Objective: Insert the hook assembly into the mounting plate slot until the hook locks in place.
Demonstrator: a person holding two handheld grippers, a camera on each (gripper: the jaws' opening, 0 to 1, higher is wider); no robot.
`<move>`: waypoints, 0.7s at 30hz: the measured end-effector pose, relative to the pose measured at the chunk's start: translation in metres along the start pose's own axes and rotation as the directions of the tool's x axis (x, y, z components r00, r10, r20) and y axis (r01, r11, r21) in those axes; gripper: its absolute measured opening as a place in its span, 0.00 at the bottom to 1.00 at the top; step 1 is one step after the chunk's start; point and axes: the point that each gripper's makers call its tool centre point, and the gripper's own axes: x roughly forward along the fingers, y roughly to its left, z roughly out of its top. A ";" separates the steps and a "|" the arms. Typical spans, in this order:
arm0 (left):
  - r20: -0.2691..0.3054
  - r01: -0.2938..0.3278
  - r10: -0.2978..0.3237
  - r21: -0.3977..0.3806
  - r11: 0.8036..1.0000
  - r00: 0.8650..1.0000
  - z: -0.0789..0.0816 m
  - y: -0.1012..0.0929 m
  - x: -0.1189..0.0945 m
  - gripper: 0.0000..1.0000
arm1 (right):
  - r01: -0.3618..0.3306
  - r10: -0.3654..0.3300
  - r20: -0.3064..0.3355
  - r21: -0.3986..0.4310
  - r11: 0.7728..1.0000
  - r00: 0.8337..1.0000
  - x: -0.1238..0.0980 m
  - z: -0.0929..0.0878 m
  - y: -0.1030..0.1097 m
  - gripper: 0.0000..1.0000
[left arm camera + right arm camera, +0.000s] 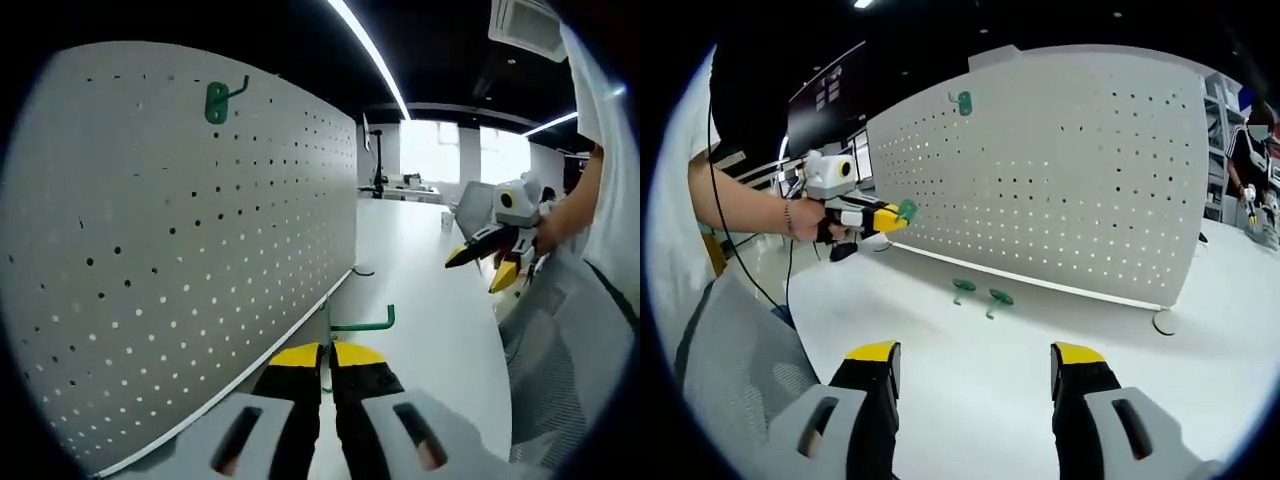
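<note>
Green hook [362, 324]: held between the closed yellow-tipped jaws of the left gripper [328, 356], its bent end pointing away from the jaws; in the right gripper view the same hook [907, 210] shows at that gripper's tip [892, 217], close in front of the pegboard.

White pegboard [180, 240]: upright perforated panel on the white table [420, 300], standing along the left of the left gripper view. 1 green hook already mounted [222, 99] near its upper edge; same hook in the right gripper view [962, 101].

Loose green hooks: 2 [963, 288] [999, 298], lying on the table just in front of the pegboard's base.

Right gripper [980, 360]: jaws spread wide apart, nothing between them, over bare table; also seen from the left gripper view [492, 262], held in a person's hand [552, 232].

Grey mesh chair back [735, 360]: at the table edge.
</note>
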 end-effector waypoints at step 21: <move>0.111 -0.045 0.044 0.005 0.999 0.993 0.040 -0.021 -0.021 0.03 | -0.004 0.004 0.018 -0.003 1.000 1.000 -0.002 0.002 0.004 0.58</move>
